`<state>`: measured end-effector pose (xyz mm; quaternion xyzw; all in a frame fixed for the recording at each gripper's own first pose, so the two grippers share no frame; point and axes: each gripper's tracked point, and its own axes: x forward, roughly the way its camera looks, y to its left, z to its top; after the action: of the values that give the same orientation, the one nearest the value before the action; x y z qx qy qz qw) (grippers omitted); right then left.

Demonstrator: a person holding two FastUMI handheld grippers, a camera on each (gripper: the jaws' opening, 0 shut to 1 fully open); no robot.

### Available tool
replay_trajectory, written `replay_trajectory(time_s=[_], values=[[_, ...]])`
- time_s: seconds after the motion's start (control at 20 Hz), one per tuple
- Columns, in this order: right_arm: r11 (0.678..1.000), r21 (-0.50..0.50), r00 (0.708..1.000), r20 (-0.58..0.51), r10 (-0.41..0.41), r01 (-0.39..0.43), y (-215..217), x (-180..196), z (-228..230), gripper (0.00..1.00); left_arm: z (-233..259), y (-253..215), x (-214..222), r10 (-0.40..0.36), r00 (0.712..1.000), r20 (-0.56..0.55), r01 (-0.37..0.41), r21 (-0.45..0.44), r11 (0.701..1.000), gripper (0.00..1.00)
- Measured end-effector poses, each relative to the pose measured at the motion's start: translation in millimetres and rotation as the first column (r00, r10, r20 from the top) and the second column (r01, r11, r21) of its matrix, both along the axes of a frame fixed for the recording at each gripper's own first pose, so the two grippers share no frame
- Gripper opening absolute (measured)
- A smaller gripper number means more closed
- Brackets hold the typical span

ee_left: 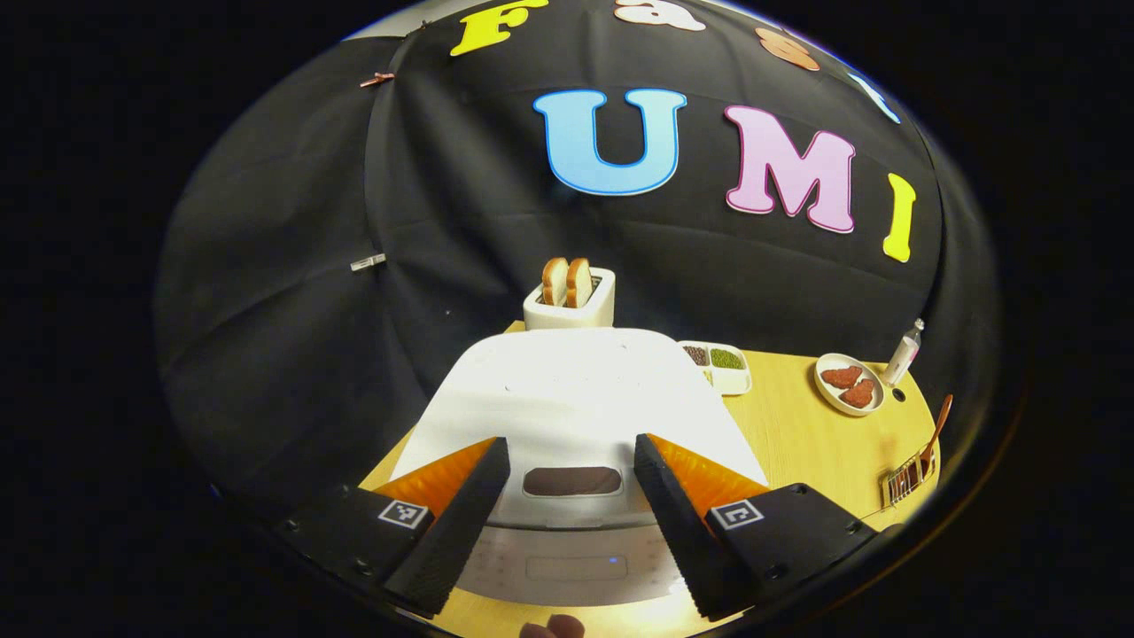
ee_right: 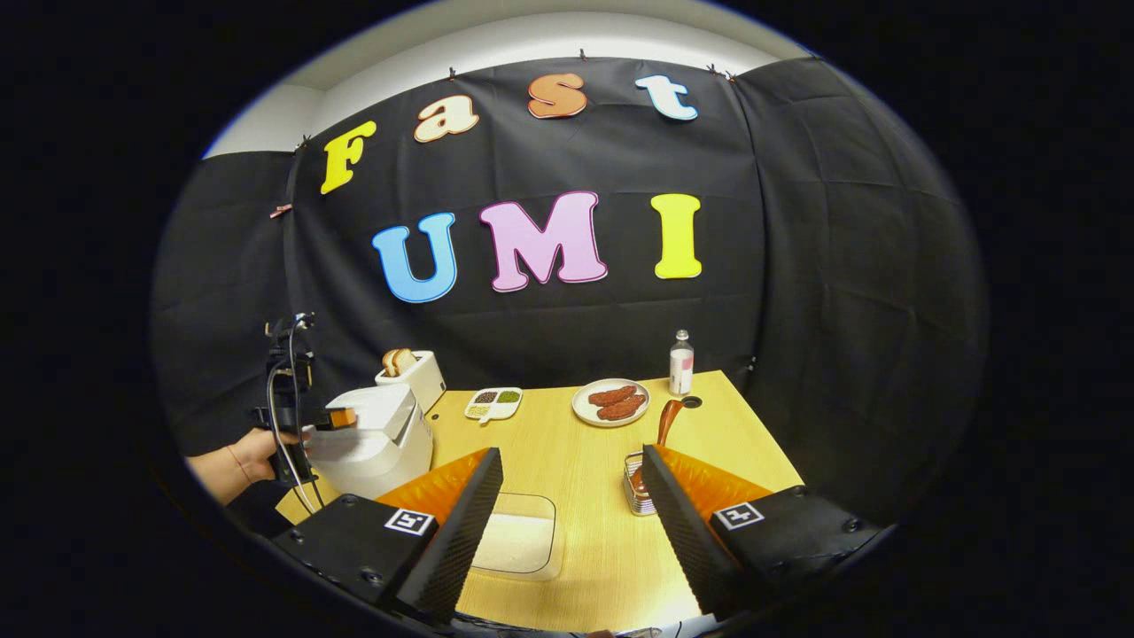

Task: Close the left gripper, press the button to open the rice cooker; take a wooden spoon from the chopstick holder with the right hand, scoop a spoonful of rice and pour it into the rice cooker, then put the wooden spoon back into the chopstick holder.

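In the left gripper view, the left tongs (ee_left: 571, 496) stand apart over the closed white rice cooker (ee_left: 576, 399), the dark button (ee_left: 571, 481) on its front lying between the two tips. Behind it a toaster (ee_left: 570, 310) holds two bread slices; a divided tray (ee_left: 719, 365) carries dark and green grains, and a plate (ee_left: 849, 383) bears reddish pieces. At the counter (ee_left: 797, 434) edge the chopstick holder (ee_left: 905, 481) keeps the wooden spoon (ee_left: 935, 431).

In the right gripper view, the right tongs (ee_right: 571, 496) stand apart, holding nothing. A clear container (ee_right: 518, 536) of what looks like rice lies beside the left finger; the chopstick holder (ee_right: 640, 487), wooden spoon (ee_right: 666, 421) upright in it, is just beside the right finger. The rice cooker (ee_right: 376, 439) stands far left under the left tongs (ee_right: 341, 416)
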<state>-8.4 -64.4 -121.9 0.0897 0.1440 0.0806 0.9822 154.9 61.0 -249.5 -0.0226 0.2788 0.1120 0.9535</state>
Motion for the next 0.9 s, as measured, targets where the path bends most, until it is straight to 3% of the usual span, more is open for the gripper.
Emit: replay_trajectory(time_s=[0.9], values=[[1.0,0.02,1.0,0.009,-0.022,0.022,-4.4,-6.6,-2.9,0.99,-6.7,-2.0,-4.8,-0.003,1.0,-0.005,0.003,0.01,1.0,0.99]])
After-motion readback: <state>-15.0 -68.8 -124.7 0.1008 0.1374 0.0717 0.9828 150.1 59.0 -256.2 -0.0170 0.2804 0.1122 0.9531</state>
